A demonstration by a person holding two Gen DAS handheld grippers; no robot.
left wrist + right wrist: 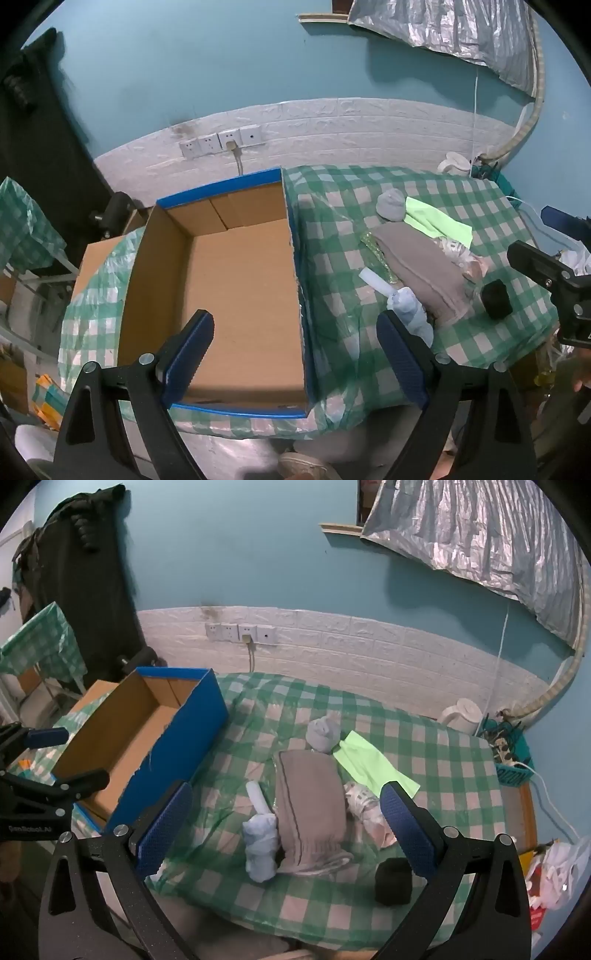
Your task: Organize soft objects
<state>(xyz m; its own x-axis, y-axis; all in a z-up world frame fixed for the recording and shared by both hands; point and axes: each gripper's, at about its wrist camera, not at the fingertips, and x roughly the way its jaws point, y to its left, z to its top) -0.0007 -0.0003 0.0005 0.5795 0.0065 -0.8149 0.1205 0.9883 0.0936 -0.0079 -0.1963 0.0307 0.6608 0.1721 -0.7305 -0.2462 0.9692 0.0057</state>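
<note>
Your left gripper [295,354] and right gripper [286,825] are gaping wide, empty, hovering over the green-checked plastic tablecloth [424,738] lying below the teal wall [258,554].

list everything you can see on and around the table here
cardboard box: one, blue outside, brown inside, empty, left end of table
folded towel: one, grey-brown, middle of table
rolled socks: one bundle, light blue, left of towel
grey sock ball: one, behind towel
green cloth: one, lime, flat, right of sock ball
black block: one, front right
tablecloth: one, green-white check
kettle: one, white, far right corner
left gripper: open, over box
right gripper: open, over towel
</note>
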